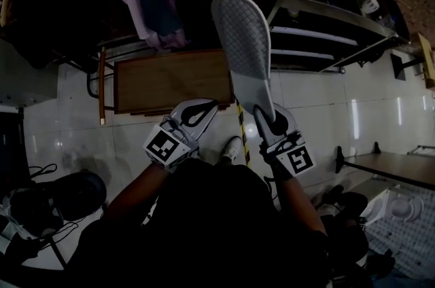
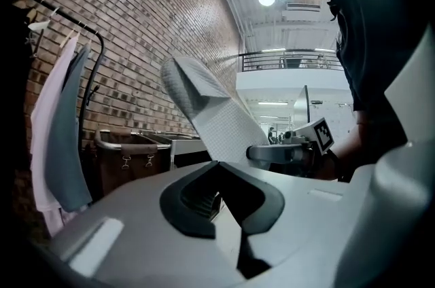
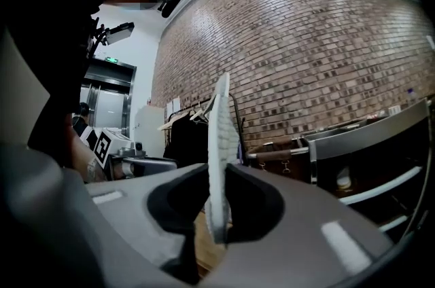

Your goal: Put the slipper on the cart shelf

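White slipper [image 3: 219, 144] between right gripper [image 3: 217, 174] jaws

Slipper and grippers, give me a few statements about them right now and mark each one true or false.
1. The right gripper is clamped on the slipper. True.
2. The slipper lies on the cart shelf. False: it is held in the air, in front of the cart.
3. The left gripper grips the slipper too. False: nothing is between its jaws.
4. Clothes hang to the left of the cart. True.
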Available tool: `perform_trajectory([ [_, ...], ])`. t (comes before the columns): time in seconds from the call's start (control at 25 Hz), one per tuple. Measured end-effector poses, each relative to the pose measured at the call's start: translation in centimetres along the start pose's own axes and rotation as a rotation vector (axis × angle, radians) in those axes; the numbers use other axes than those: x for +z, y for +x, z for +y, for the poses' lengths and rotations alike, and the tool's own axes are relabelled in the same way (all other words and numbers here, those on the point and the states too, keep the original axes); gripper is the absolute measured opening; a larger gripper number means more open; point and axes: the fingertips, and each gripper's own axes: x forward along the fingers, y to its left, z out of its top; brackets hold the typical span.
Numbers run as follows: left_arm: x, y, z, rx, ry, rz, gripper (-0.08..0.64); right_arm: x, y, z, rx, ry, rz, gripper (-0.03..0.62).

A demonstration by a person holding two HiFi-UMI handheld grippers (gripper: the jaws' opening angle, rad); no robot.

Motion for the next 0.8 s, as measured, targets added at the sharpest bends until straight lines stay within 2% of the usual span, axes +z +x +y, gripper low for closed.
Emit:
perform_trajectory([
  [0.4, 0.1, 7.9, -3.9, -0.068, 0.044, 0.018, 0.003, -2.2, -6.1, -7.2, -0.098, 0.052, 0.018, 0.063],
  [0.6, -0.3, 12.5, -6.9, -0.134, 0.102, 0.026, 0.004, -3.1, -9.2, -10.9, -0.130, 0.075, 0.031, 0.062],
  [0.8, -0.5, 16.5, -9.1, -0.182, 0.113, 0.048, 0.005, -4.2, -11.9, -14.7, -0.185, 0.112, 0.048, 0.061],
])
